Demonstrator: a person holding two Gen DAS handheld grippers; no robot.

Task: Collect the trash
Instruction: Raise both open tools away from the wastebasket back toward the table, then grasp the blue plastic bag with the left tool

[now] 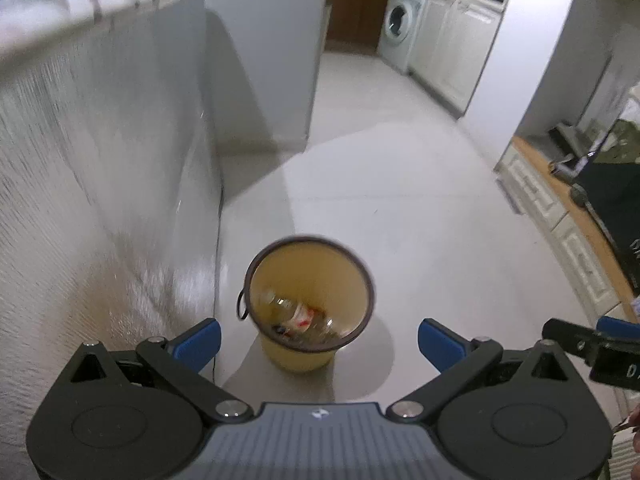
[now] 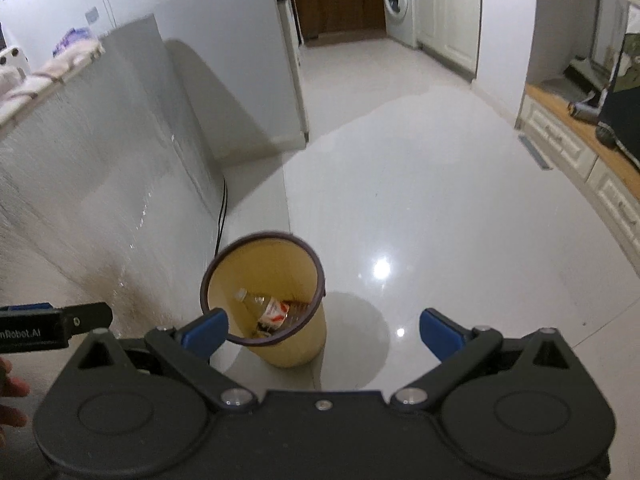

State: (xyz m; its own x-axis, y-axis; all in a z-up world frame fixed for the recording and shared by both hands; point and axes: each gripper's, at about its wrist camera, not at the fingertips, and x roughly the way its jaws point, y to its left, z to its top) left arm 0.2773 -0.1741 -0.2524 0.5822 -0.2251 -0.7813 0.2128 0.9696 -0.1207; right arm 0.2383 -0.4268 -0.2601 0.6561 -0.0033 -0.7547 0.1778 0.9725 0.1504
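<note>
A yellow waste bin (image 1: 304, 354) with a dark rim stands on the pale floor beside a white counter wall; the right wrist view has the same bin (image 2: 296, 344) lower left of centre. Inside lies a clear plastic bottle (image 2: 267, 309) with a red-and-white label, blurred in the left wrist view as the bottle (image 1: 298, 314). My left gripper (image 1: 319, 340) hovers above the bin, open and empty, blue fingers (image 1: 200, 344) wide apart. My right gripper (image 2: 324, 330) is also open and empty, just right of the bin's mouth. The right gripper's tip (image 1: 576, 336) shows at the left view's edge.
A tall white counter wall (image 2: 104, 168) runs along the left, with cloths on top. A black cable (image 2: 221, 216) drops to the floor behind the bin. White cabinets (image 2: 580, 160) line the right side. A washing machine (image 2: 396, 4) stands far back. A hand (image 2: 10, 396) shows at lower left.
</note>
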